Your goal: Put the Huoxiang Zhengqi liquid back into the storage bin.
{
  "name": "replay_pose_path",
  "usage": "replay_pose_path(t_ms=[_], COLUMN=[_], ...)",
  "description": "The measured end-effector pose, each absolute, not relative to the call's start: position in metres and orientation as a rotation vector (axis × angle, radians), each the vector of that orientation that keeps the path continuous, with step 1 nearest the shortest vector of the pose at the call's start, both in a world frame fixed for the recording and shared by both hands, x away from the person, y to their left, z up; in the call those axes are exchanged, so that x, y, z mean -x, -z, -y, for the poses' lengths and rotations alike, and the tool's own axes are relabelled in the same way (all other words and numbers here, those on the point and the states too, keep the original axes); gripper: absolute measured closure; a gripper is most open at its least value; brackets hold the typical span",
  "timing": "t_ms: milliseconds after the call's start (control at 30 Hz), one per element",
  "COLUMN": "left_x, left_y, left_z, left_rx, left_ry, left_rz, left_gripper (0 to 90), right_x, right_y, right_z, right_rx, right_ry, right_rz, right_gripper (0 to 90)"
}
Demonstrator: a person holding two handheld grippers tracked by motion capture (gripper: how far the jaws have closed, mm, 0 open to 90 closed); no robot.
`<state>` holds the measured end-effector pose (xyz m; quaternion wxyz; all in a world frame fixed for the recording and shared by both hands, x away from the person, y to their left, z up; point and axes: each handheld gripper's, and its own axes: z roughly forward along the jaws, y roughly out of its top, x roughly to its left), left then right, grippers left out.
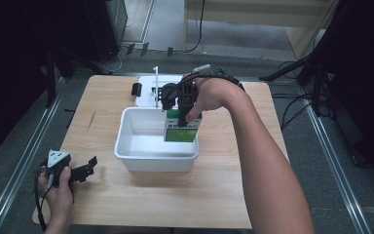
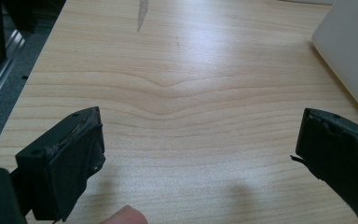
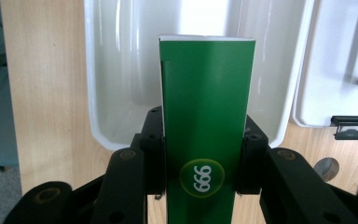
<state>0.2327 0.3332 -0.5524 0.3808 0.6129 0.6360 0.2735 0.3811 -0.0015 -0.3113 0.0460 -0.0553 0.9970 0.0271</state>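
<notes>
Right gripper (image 3: 200, 154) clamps green box (image 3: 207, 107) over white bin's rim (image 1: 126, 117); left gripper (image 2: 200, 154) gapes wide above bare table (image 2: 191, 70).

Green box (image 3: 208, 116) btm cut off by frame edge; small print unreadable

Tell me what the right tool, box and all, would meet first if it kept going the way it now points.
Likely the white bin's inside floor: the right tool, shut on the green box, points down into it. Depth to the floor is unclear.
</notes>
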Motion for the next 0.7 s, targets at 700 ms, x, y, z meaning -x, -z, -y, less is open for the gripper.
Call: replay_pose_path(t_ms=[700], left_x=[-0.233], left_y=[0.552], left_z=[-0.333], left_rx=[-1.570], left_ry=[-0.700], left_rz=[-1.622], left_gripper=[1.8], right_x=[-0.389], right_y=[0.358], right_z=[-0.007], right_rx=[0.171], right_ry=[-0.027], right_rz=[-3.041], right_gripper=[63.3])
